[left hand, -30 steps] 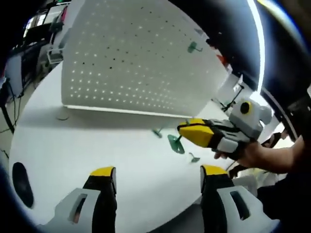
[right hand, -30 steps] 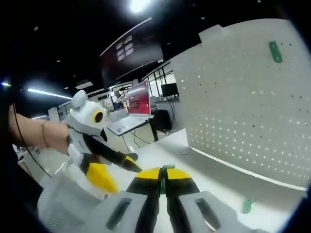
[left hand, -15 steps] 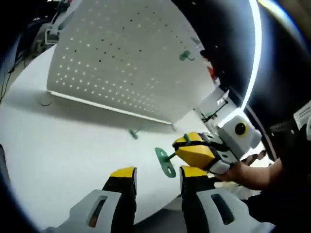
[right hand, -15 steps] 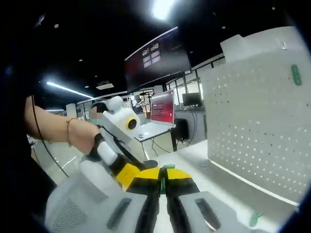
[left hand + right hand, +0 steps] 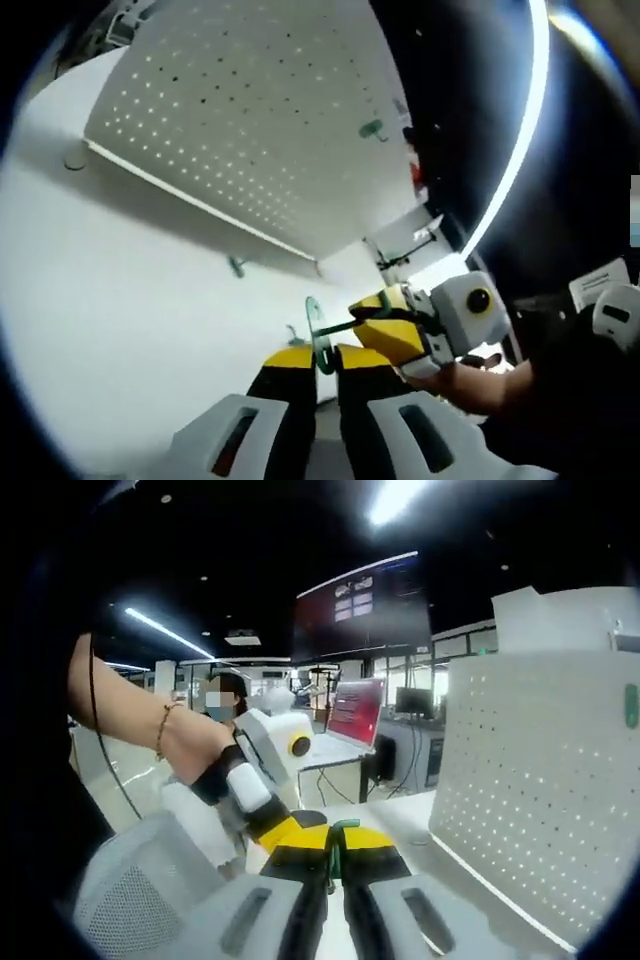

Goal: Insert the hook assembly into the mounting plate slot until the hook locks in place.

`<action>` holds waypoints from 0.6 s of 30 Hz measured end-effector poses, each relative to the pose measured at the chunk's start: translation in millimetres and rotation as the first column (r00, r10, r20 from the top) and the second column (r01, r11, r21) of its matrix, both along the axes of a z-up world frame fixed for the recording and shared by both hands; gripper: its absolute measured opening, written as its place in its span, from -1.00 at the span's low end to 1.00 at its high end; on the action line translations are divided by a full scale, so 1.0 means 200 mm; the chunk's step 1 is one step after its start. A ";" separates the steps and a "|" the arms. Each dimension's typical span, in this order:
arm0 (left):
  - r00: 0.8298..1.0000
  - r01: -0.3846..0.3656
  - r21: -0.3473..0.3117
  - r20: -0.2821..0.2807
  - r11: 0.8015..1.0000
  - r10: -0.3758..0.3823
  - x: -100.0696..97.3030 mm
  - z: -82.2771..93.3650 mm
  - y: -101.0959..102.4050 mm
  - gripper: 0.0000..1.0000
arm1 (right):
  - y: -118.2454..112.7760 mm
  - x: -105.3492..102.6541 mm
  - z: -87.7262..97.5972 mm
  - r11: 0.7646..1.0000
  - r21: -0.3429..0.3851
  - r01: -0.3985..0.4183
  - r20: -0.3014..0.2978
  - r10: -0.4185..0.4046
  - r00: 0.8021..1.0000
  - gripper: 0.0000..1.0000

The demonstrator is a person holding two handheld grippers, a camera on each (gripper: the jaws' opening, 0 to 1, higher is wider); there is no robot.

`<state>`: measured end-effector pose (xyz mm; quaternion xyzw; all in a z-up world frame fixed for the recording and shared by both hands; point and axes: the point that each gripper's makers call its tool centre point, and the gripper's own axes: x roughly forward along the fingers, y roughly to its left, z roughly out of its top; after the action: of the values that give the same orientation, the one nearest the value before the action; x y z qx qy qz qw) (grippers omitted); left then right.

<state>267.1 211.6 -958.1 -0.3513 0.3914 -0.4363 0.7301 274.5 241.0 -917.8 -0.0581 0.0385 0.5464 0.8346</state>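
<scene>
We see the left tool (image 5: 318,357) low in the left gripper view with its yellow-tipped jaws drawn close together around the flat green plate of the hook assembly (image 5: 314,335). Contact looks likely, but we cannot tell if the jaws actually press it. The right tool (image 5: 368,318) enters that view from the right, held by a hand (image 5: 470,375), its jaws clamped on the hook's stem, just beside the left tool's tips.

In the right gripper view the right tool (image 5: 335,842) has its jaws nearly closed with a thin green piece of the hook assembly (image 5: 343,826) pinched between them. The left tool (image 5: 283,830) meets it from the left, gripped by a hand (image 5: 190,748) with a bracelet on the wrist.

The white pegboard (image 5: 250,120) stands upright on the white desk (image 5: 120,300), well apart from the held hook. One green hook (image 5: 372,129) already hangs near the pegboard's upper far corner. Two more green hooks lie on the desk: one (image 5: 237,266) just below the pegboard's bottom edge, another (image 5: 293,334) near the left tool. In the right gripper view the pegboard (image 5: 540,780) is right of the tools, with the mounted hook (image 5: 631,705) near its edge.
</scene>
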 end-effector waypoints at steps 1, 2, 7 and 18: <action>1.000 0.000 -0.002 0.003 1.000 0.000 0.00 0.00 0.00 -0.90 | 0.00 0.00 0.00 1.000 -0.005 -0.002 0.010 0.002 1.000 -1.00; 1.000 -0.005 -0.003 0.007 1.000 0.005 0.00 0.01 0.00 -0.91 | 0.00 -0.01 0.01 1.000 -0.007 -0.004 0.015 0.004 1.000 -1.00; 0.999 -0.040 -0.024 -0.002 0.999 0.040 0.02 0.03 0.02 -0.98 | -0.02 -0.01 0.02 1.000 -0.018 -0.003 0.035 0.003 0.999 -1.00; 0.995 -0.050 0.019 0.087 0.999 0.048 0.03 0.05 0.00 -0.98 | -0.04 -0.01 0.03 1.000 -0.019 0.019 -0.038 -0.019 0.999 -0.94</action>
<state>274.0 212.6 -947.2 -0.3341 0.3553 -0.4288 0.7604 273.1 233.3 -911.4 -0.0548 0.0601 0.5392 0.8383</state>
